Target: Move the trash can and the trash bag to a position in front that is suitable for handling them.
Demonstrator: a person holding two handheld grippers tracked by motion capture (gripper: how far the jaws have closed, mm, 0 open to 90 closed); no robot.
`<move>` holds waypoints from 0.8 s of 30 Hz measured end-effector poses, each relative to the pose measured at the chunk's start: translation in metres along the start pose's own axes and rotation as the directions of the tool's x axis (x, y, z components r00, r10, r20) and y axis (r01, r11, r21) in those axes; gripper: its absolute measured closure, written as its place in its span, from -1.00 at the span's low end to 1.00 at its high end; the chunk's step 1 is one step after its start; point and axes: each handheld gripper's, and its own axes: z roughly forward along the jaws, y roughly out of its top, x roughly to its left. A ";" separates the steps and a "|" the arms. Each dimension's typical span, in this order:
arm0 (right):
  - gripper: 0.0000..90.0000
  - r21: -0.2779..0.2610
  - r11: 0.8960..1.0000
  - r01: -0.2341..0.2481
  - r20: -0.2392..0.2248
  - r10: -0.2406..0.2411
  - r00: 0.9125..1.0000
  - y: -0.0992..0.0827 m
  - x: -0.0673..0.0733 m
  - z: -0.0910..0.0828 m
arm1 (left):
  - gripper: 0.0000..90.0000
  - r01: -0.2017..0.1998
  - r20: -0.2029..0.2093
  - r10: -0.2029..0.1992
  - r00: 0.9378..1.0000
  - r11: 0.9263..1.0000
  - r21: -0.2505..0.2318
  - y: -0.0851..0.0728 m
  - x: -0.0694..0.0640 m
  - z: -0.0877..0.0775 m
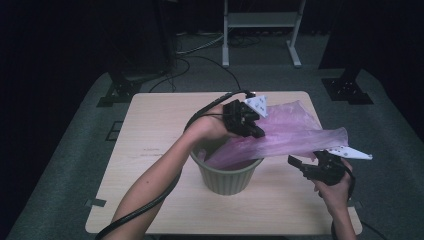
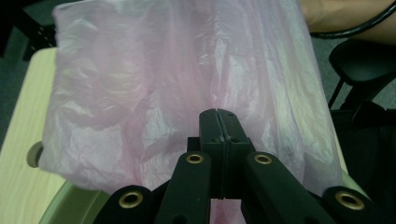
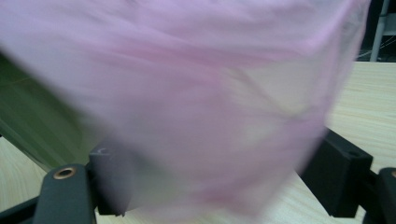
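Near the table's (image 1: 150, 150) middle, the left gripper (image 1: 248, 126), jaws pressed together, pinches a pink plastic bag (image 1: 290, 132) above a green bin (image 1: 227, 177). Rightward, the right gripper (image 1: 300, 165) stands spread, the bag draped between its jaws. The bag's long axis runs from the bin toward the far right edge.

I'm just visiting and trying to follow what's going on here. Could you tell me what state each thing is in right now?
Pink plastic bag: stretched out, one end down in the bin, the rest off to its right.
Green bin: upright on the table, bag partly in it.
Left gripper: jaws shut on the bag.
Right gripper: jaws open, with the bag between them.
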 end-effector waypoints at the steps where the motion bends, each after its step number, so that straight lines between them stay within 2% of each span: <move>1: -0.53 0.005 1.000 0.005 0.000 -0.005 1.000 0.000 0.000 0.000 | 1.00 -0.002 -0.002 0.001 1.000 1.000 -0.019 -0.002 -0.002 -0.005; 5: -0.53 0.002 1.000 0.015 -0.005 -0.015 1.000 0.007 0.003 -0.001 | 1.00 -0.006 -0.021 0.004 1.000 0.996 -0.085 -0.013 -0.013 -0.028; 8: -0.53 0.001 1.000 0.029 -0.014 -0.029 0.999 0.014 0.006 -0.003 | 1.00 -0.003 -0.033 -0.002 0.999 0.990 -0.142 -0.027 -0.022 -0.043; 10: -0.53 -0.001 1.000 0.031 -0.031 -0.031 0.999 0.021 0.009 -0.004 | 1.00 0.008 -0.037 -0.015 0.999 0.984 -0.180 -0.037 -0.027 -0.051; 14: -0.53 -0.014 0.998 0.054 -0.075 -0.055 0.996 0.038 0.019 -0.003 | 1.00 0.026 -0.047 -0.037 0.998 0.976 -0.218 -0.058 -0.034 -0.058; 19: -0.52 -0.016 0.994 0.105 -0.134 -0.106 0.985 0.061 0.037 0.004 | 1.00 0.047 -0.035 -0.056 0.998 0.974 -0.220 -0.080 -0.039 -0.058; 24: -0.52 -0.004 0.989 0.146 -0.207 -0.143 0.968 0.083 0.053 0.016 | 1.00 0.052 -0.038 -0.060 0.997 0.981 -0.186 -0.090 -0.042 -0.057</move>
